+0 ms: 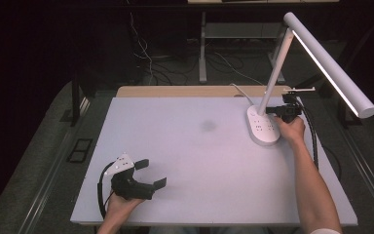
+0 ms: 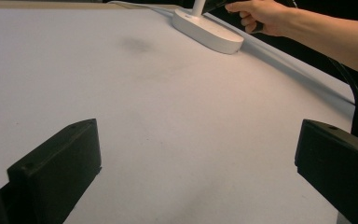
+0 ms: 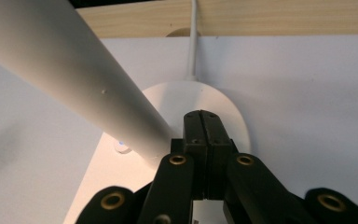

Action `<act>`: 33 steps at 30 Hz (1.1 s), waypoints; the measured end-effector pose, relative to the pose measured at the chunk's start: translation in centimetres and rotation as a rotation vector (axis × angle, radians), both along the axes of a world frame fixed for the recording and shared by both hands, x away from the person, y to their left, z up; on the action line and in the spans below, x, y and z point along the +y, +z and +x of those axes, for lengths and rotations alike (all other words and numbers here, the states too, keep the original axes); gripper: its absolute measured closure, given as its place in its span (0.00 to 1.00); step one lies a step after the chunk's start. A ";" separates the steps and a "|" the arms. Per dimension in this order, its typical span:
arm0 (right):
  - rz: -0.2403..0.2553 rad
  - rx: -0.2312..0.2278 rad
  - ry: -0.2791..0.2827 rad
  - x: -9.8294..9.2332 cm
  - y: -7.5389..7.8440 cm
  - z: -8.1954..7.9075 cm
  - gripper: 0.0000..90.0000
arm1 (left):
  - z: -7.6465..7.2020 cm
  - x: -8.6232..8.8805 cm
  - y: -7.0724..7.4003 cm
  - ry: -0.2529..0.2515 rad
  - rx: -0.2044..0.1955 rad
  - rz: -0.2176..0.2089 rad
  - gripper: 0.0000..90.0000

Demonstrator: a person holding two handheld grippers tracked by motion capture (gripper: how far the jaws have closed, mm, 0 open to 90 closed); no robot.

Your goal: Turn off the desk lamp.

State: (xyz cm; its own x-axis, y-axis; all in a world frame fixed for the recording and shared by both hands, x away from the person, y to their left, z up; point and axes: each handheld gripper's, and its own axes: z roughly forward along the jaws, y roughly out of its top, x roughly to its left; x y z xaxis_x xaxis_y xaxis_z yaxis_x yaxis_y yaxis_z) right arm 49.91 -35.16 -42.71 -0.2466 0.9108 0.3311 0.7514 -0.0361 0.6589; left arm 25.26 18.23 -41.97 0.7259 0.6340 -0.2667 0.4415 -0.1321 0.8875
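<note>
A: While the white desk lamp (image 1: 292, 83) stands on its oval base (image 1: 263, 127) at the far right of the pale matte table (image 1: 190, 156), where is the right gripper (image 1: 265, 110)?

B: It sits over the far end of that base, just beside the slanting white stem (image 3: 70, 79). In the right gripper view its black jaws are pressed flat together with nothing between them, their tips above the round end of the base, the stem passing close on their left.

A: And the lamp's white cord (image 3: 193, 37)?

B: It leaves the base's far edge and runs over the light wooden strip (image 3: 242, 16).

A: The left gripper (image 1: 151, 173)?

B: Near the front left, well apart from the lamp, jaws spread wide over bare table. A faint grey smudge (image 1: 208, 126) lies mid-table.
</note>
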 end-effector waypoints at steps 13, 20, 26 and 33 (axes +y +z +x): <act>0.015 0.024 0.002 -0.3 -0.1 0.0 1.00 | -0.1 -0.1 0.0 0.000 -0.001 0.000 0.00; -0.010 0.018 -0.010 0.1 0.1 -0.3 1.00 | 0.0 -0.1 0.0 -0.008 0.000 0.002 0.00; -0.044 0.002 0.003 0.3 0.6 -0.7 1.00 | 0.0 -0.2 -0.1 -0.010 0.003 0.004 0.00; -0.029 -0.023 -0.007 0.0 1.4 -1.6 1.00 | -0.2 -0.3 0.0 -0.024 0.000 0.004 0.00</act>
